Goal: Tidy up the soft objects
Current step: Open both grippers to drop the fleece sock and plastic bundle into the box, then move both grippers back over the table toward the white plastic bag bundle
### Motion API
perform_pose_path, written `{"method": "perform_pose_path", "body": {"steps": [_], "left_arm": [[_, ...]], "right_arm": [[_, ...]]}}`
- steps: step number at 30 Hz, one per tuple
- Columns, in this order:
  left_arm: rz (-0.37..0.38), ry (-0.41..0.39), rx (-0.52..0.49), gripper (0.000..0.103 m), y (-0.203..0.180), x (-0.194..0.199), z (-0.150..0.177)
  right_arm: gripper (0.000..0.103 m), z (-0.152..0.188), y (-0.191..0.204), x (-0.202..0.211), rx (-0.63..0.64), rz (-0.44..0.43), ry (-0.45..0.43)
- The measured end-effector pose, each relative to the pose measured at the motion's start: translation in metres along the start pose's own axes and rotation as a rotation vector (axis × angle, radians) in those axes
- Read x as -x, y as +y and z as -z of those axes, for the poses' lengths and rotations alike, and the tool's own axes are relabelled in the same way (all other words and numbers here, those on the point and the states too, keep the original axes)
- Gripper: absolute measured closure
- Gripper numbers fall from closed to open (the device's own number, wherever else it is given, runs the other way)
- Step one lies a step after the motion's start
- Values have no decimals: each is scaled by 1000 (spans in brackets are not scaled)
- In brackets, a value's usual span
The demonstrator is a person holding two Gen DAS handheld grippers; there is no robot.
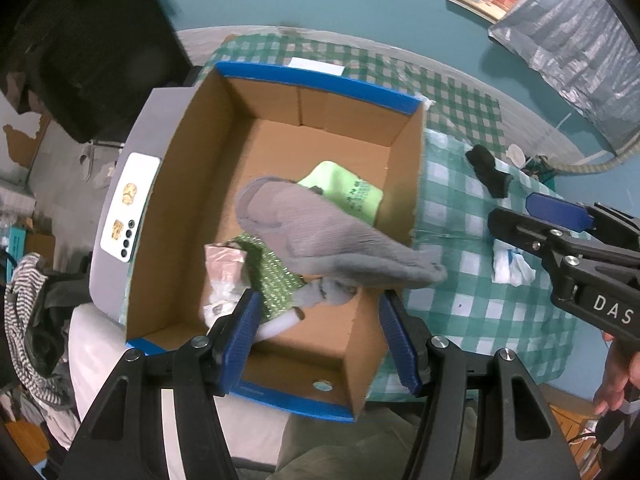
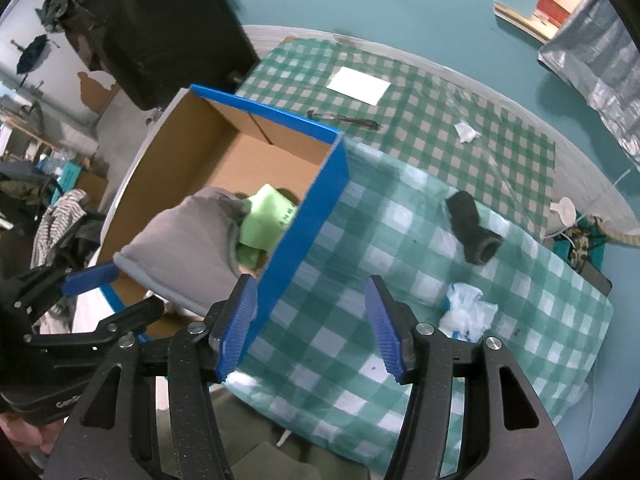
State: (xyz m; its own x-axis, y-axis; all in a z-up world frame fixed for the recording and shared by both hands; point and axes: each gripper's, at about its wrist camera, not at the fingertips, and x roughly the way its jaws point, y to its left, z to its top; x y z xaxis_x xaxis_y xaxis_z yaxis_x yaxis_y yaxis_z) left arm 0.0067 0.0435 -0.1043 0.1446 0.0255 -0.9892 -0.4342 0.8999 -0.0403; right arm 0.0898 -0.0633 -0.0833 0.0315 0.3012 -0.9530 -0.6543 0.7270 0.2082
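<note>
An open cardboard box [image 1: 280, 92] with blue rims stands on the checkered cloth; it also shows in the right wrist view [image 2: 320, 188]. A grey sock [image 1: 320, 236] hangs in the air over the box, blurred, free of my open left gripper [image 1: 316, 340] just below it; it also shows in the right wrist view [image 2: 184, 240]. Inside lie a light green cloth [image 1: 344, 192], a green sparkly piece [image 1: 272, 276] and a pink-white bag [image 1: 224, 276]. My right gripper [image 2: 312, 324] is open and empty over the cloth right of the box. A black sock [image 2: 472, 232] lies on the cloth.
A crumpled white plastic bag [image 2: 464, 312] lies near the black sock. A white paper [image 2: 358, 85], a pen [image 2: 348, 119] and a small tissue [image 2: 466, 132] lie farther back on the green checkered tablecloth [image 2: 400, 240]. Clothes pile at the left.
</note>
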Motion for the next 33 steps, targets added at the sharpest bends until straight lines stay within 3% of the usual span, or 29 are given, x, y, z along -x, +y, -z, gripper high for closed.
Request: {"method": "perform_pose_path", "body": {"steps": [33], "left_arm": [[34,12,-186,36,-103,-11,-21]], "right_arm": [[40,49,-113,-3,-175,105,67]]}}
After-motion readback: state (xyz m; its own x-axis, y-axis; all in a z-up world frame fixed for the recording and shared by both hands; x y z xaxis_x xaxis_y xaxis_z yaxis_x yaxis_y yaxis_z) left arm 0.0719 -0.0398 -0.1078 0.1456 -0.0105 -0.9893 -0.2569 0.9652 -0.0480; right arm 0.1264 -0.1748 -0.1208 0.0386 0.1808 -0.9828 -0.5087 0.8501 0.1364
